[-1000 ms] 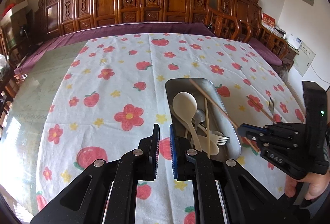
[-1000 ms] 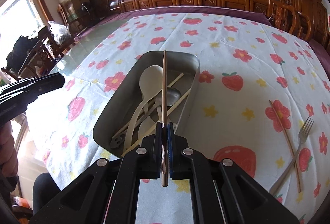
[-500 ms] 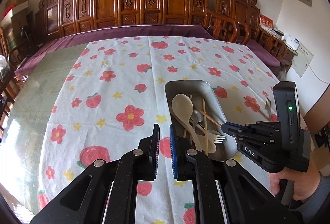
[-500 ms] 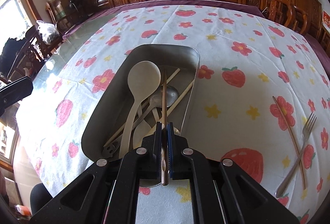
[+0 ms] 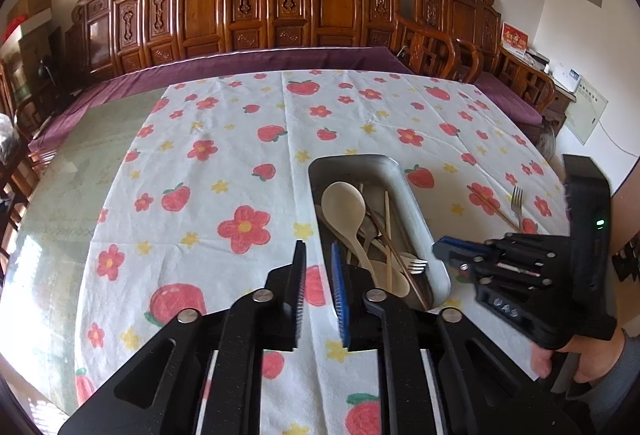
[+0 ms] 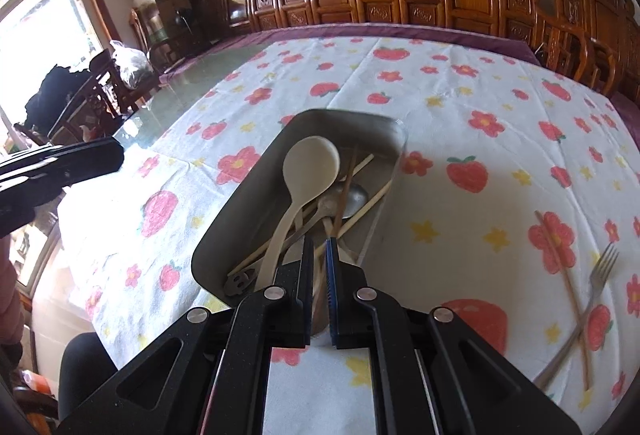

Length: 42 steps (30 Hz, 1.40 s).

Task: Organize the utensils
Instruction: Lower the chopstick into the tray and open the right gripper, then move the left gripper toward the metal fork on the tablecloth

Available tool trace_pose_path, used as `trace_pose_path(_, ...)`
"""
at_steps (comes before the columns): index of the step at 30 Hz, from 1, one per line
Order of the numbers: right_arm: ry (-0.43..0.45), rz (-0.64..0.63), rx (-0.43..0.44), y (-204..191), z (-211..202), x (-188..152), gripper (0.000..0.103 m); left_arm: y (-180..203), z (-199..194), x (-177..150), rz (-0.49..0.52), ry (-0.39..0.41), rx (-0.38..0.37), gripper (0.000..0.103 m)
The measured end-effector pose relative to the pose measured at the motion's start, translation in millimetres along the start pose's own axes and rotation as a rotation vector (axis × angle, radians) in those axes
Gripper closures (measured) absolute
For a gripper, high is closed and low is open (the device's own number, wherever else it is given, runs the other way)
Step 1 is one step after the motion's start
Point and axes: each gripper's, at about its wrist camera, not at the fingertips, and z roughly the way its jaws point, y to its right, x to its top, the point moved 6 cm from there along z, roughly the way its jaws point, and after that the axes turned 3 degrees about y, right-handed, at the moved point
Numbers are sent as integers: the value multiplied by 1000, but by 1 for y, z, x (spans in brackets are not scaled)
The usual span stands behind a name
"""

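On the counter [image 5: 76, 171], over a flowered cloth [image 5: 240, 139], stands a metal tray [image 5: 352, 157] that holds most of the utensils. In it lie a pale wooden spoon [image 6: 312, 163], a metal spoon [image 6: 354, 195], a fork [image 5: 416, 266] and several crossed sticks; their near ends are hidden behind the claws.

The left claw [image 5: 318, 247] hangs just left of the tray's near corner. Its jaws have just been opening and stand slightly spread, with only cloth showing between them.

The right claw [image 6: 319, 241] is over the tray's near end, jaws pressed almost together. One chopstick [image 6: 346, 187] in the tray runs toward the narrow slit and shows brown through it. Whether the pads pinch it or it simply lies below cannot be made out. From the left view that claw [image 5: 438, 249] is blurred, at the tray's right rim, with a hand [image 5: 580, 359] partly cut off behind it.

Right of the tray, well apart, a second fork [image 6: 600, 271] and a loose stick [image 6: 560, 267] lie crossed on the cloth.
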Motion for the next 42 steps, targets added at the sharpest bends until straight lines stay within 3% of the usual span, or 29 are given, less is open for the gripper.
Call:
trace_pose_path(3, 42, -18, -7, 18, -25, 1, 94, 11, 1, 1, 7, 2, -6, 76)
trace_pose_path(6, 64, -42, -36, 43, -45, -4, 79, 25, 3, 1, 15, 0, -17, 64)
trace_pose_path(7, 67, -49, -57, 57, -52, -8, 79, 30, 4, 1, 19, 1, -20, 57)
trace_pose_path(17, 18, 3, -216, 179, -95, -67, 79, 86, 23, -7, 46, -25, -74, 41)
trace_pose_path(21, 22, 39, -241, 205, -113, -87, 77, 113, 36, -10, 61, -40, -99, 40)
trace_pose_path(24, 23, 49, -256, 217, -124, -98, 61, 136, 45, -13, 79, -49, -119, 38)
trace_pose_path(29, 18, 43, -283, 233, -134, -107, 46, 177, 67, -18, 113, -82, -149, 37)
trace_pose_path(37, 3, 103, -290, 261, -137, -115, 44, 234, 102, -20, 155, -122, -193, 37)
trace_pose_path(42, -8, 141, -284, 271, -134, -121, 44, 269, 127, -22, 183, -157, -230, 51)
